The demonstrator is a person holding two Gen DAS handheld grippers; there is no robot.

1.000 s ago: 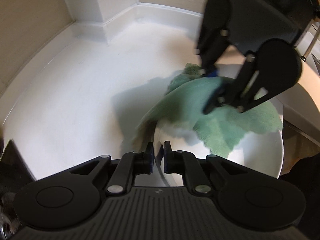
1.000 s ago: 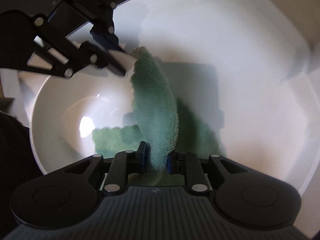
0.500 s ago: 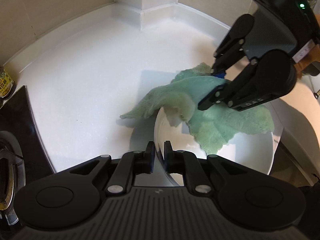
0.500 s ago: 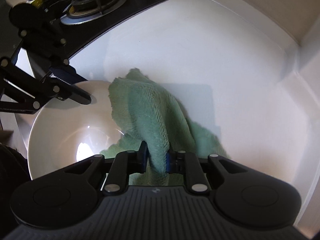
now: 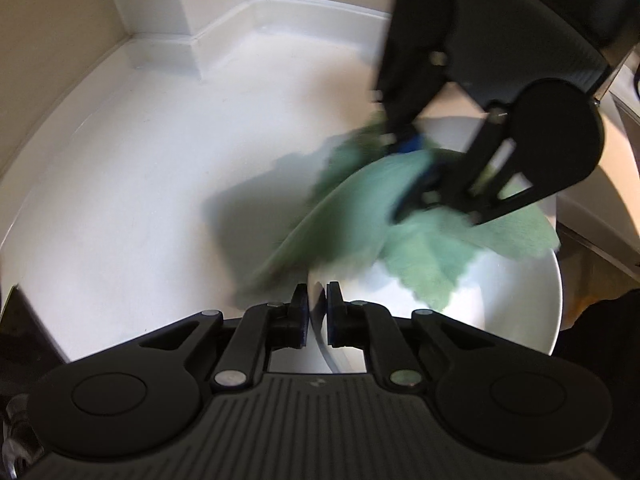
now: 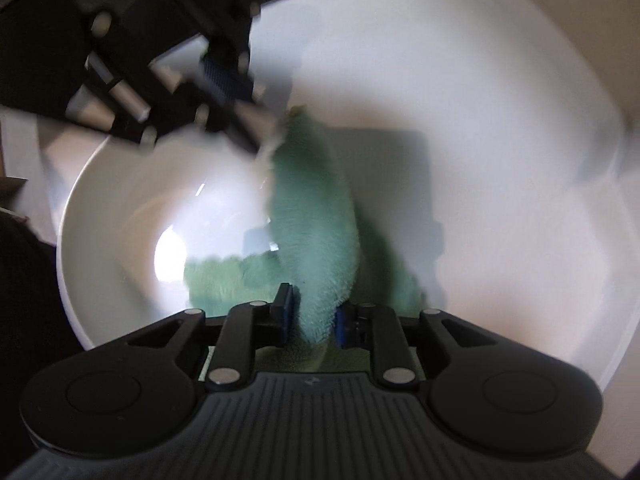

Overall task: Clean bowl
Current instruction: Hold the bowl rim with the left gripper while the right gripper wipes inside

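Observation:
A white bowl (image 5: 516, 304) rests on the white counter. My left gripper (image 5: 317, 304) is shut on its near rim. A green cloth (image 5: 424, 256) lies partly inside the bowl and drapes over its left rim. My right gripper (image 5: 416, 168) is shut on the cloth above the bowl. In the right wrist view the right gripper (image 6: 315, 312) pinches the green cloth (image 6: 316, 240) over the bowl (image 6: 120, 220), and the left gripper (image 6: 236, 92) shows at the bowl's far rim. Both views are blurred by motion.
The white counter (image 5: 140, 184) runs to a raised white backsplash (image 5: 192, 36) with a corner post. A dark stove edge (image 5: 16, 320) sits at the far left. The counter's edge (image 5: 592, 216) is at the right.
The right gripper has swept the cloth across the bowl and back, close to where it was a second ago. The left gripper still holds the rim.

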